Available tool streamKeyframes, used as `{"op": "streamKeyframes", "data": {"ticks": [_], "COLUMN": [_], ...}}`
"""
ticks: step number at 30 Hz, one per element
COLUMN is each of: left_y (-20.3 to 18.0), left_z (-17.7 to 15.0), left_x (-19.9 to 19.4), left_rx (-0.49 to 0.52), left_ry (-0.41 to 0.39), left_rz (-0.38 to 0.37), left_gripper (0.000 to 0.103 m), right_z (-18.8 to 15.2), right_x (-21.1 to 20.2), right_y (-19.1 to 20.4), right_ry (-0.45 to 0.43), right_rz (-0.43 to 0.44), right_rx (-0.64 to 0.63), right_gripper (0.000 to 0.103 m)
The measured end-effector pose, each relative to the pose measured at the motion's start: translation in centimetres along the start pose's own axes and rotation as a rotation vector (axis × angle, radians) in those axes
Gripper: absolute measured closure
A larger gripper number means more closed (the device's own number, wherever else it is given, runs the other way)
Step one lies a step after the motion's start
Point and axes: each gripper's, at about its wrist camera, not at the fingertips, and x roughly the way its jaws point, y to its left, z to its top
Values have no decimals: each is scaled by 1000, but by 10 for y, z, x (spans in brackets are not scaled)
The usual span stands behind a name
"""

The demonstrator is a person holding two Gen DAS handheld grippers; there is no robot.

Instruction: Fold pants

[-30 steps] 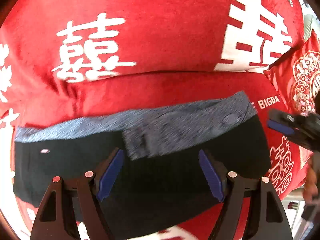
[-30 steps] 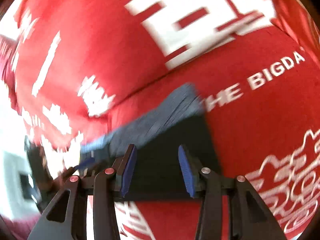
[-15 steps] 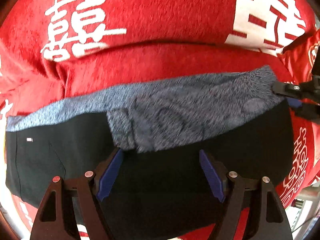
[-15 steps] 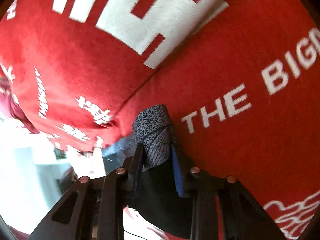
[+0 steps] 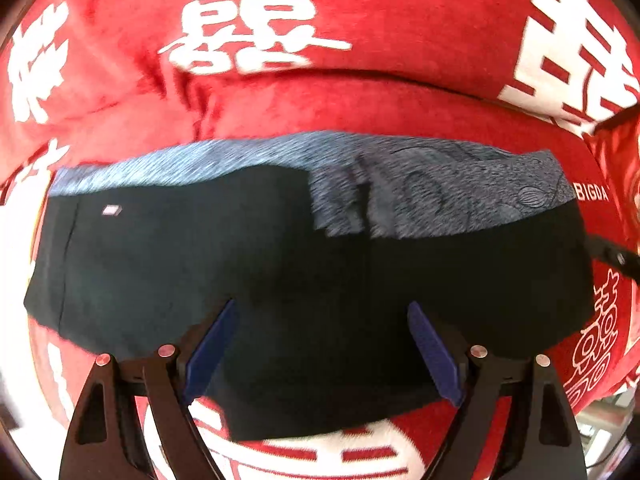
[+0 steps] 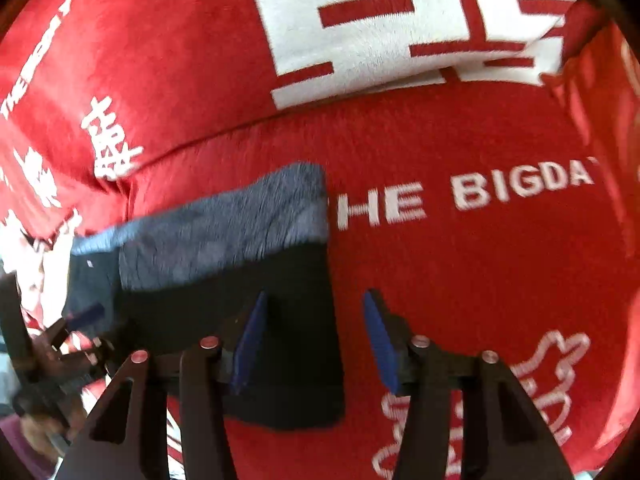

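The black fabric pants with a grey patterned waistband (image 5: 304, 280) lie flat in a wide folded band on the red plush blanket with white lettering (image 5: 360, 108); the left gripper (image 5: 320, 356) hovers spread wide over their near edge, holding nothing. The right gripper (image 6: 314, 346) stands parted and empty astride the right-hand edge; the cloth looks light, limp and unslippery, so I'd pinch it at the corners of an edge.

A red plush blanket (image 5: 400, 112) with white characters and the words "THE BIGDA" covers the whole surface. Folded black pants (image 5: 280, 280) with a grey waistband (image 5: 400, 184) lie flat on it, centre frame.
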Motion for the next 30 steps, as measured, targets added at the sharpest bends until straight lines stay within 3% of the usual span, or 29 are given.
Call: {"op": "streamKeyframes", "data": {"ticks": [4, 7, 11, 14, 18, 24, 30], "left_y": [20, 35, 53, 64, 77, 96, 120], "left_z": [-12, -21, -29, -34, -37, -40, -43], "left_x": [-10, -16, -14, -11, -5, -7, -9], "left_rx": [-58, -107, -143, -157, -159, -156, -187], "left_ry": [1, -2, 14, 22, 48, 50, 48], "left_rz": [46, 62, 74, 67, 68, 59, 38], "left_gripper": [16, 16, 16, 16, 16, 16, 16], "right_z": [-13, -17, -36, -45, -47, -67, -64], "right_x": [-19, -8, 9, 20, 54, 49, 50], "right_y": [36, 80, 141, 168, 175, 191, 199], "right_ry": [-48, -8, 25, 25, 145, 129, 156], "right_rz": [77, 184, 191, 178, 178, 95, 44], "right_rx": [-64, -149, -377, -469, -380, -454, -413], "right_gripper": [49, 49, 49, 49, 49, 49, 49]}}
